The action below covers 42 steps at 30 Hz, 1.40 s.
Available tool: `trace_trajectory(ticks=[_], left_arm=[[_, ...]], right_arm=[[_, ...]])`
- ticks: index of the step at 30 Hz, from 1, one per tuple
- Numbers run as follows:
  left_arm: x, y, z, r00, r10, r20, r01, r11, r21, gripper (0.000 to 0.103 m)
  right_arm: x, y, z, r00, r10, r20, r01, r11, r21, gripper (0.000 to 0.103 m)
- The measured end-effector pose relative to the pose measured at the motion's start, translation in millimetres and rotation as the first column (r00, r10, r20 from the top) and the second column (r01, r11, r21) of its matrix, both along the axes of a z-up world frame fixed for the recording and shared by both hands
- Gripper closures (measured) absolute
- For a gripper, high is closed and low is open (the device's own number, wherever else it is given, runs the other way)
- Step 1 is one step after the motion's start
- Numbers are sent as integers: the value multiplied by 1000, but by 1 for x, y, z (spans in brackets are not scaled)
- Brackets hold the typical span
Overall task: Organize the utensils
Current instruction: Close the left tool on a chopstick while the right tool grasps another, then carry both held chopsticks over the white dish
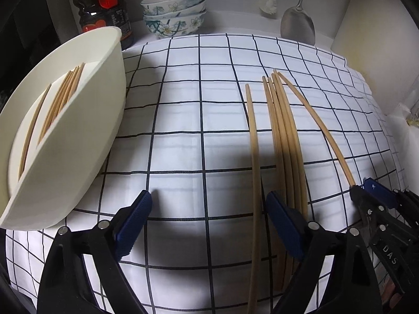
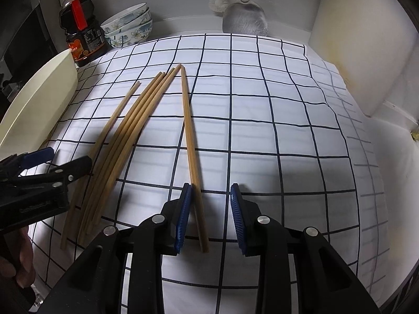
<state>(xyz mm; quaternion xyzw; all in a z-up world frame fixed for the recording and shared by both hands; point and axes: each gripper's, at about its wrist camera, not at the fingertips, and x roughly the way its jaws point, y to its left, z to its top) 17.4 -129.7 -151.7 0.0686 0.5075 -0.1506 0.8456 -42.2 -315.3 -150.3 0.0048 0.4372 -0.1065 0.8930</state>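
Closing crookedly, the parted right gripper (image 2: 209,217) may flick its chopstick pair (image 2: 190,141) from the white tray (image 1: 86,136); left gripper (image 1: 209,225) released.

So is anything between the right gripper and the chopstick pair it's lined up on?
Nothing visible. The right gripper is open, and the chopstick pair already lies between its fingers, close to the left one, on the checked cloth. The other chopsticks lie off to the left.
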Motion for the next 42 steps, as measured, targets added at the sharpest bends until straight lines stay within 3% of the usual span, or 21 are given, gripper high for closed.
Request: trace_trajectory(ticks=[7, 10, 15, 16, 18, 19, 20, 28, 37, 42], left_arm=[[-1, -9, -1, 999, -19, 41, 19, 1000, 21, 26], [-1, -16, 1, 998, -38, 58, 37, 999, 21, 38], [-2, -24, 4, 996, -59, 60, 59, 998, 6, 62], [-2, -25, 4, 996, -62, 60, 62, 998, 4, 66], [-4, -28, 5, 996, -73, 56, 73, 997, 2, 87], [-5, -29, 5, 996, -78, 53, 78, 997, 2, 91], [-6, -31, 6, 995, -81, 50, 81, 997, 4, 96], [-7, -25, 14, 997, -76, 12, 76, 996, -40, 96], [-3, 1, 67, 997, -56, 60, 63, 990, -125, 96], [6, 40, 106, 992, -13, 125, 34, 985, -168, 96]], right_arm=[[11, 2, 0, 1000, 16, 9, -16, 1000, -22, 73], [19, 3, 0, 999, 26, 18, -26, 999, -35, 72], [31, 6, 1, 998, 57, 26, -55, 997, -54, 73], [32, 6, 1, 997, 66, 27, -64, 997, -51, 78], [33, 8, 1, 996, 84, 24, -83, 996, -43, 85], [33, 10, 1, 996, 88, 23, -87, 995, -44, 93], [33, 10, 1, 996, 90, 21, -89, 995, -44, 96], [23, 1, 7, 999, 46, 22, -48, 997, 62, 97], [14, 20, 56, 994, 50, 97, -59, 994, 89, 97], [23, 54, 94, 981, 99, 164, -113, 991, 77, 97]])
